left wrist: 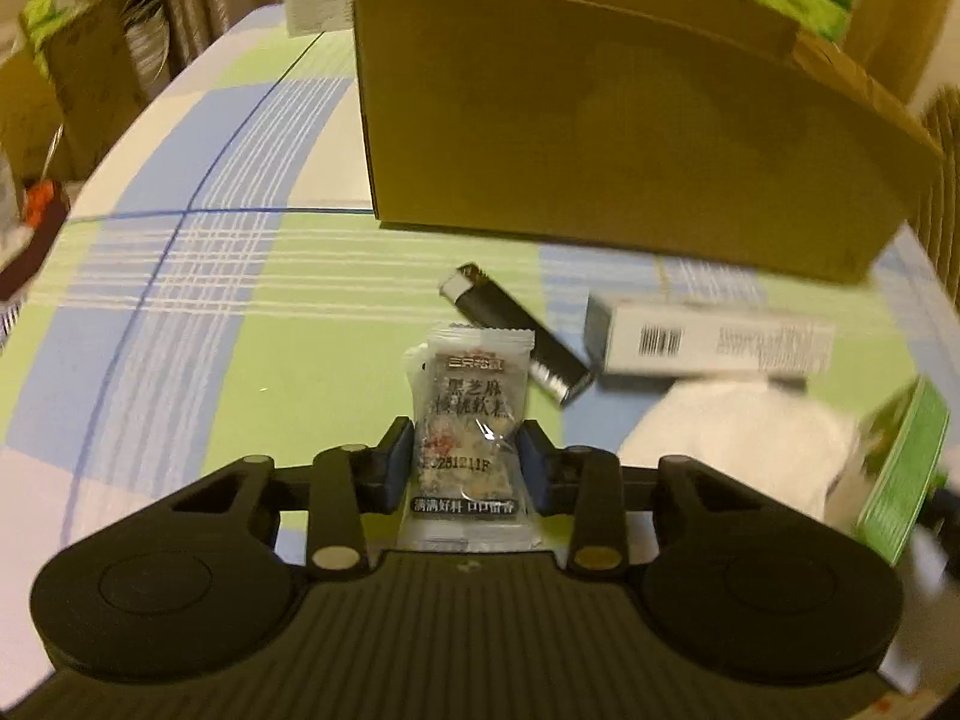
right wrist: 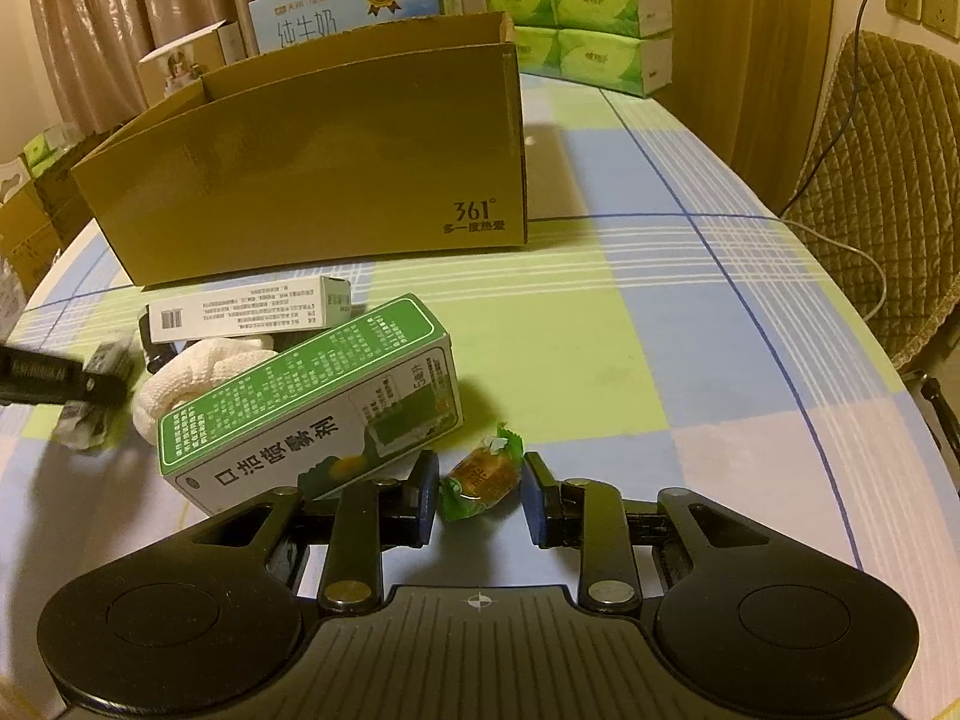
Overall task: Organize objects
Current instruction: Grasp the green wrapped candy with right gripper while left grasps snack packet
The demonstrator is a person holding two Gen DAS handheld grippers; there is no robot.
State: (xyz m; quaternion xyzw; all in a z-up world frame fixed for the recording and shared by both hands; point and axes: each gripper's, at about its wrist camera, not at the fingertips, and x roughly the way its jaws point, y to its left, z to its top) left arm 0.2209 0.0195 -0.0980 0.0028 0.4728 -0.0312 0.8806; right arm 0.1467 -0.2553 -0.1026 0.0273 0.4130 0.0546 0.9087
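Green-wrapped candy lies crosswise between the right gripper's spread fingers, untouched; the left gripper pinches a clear snack packet below the cardboard box.

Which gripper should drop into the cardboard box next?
Left. The left gripper is already shut on the snack packet, facing the cardboard box. The right gripper is open around the green-wrapped candy, not yet gripping.

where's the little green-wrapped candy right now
In the right wrist view, the green-wrapped candy lies on the checked tablecloth between the open fingers of the right gripper, just right of the green and white box.
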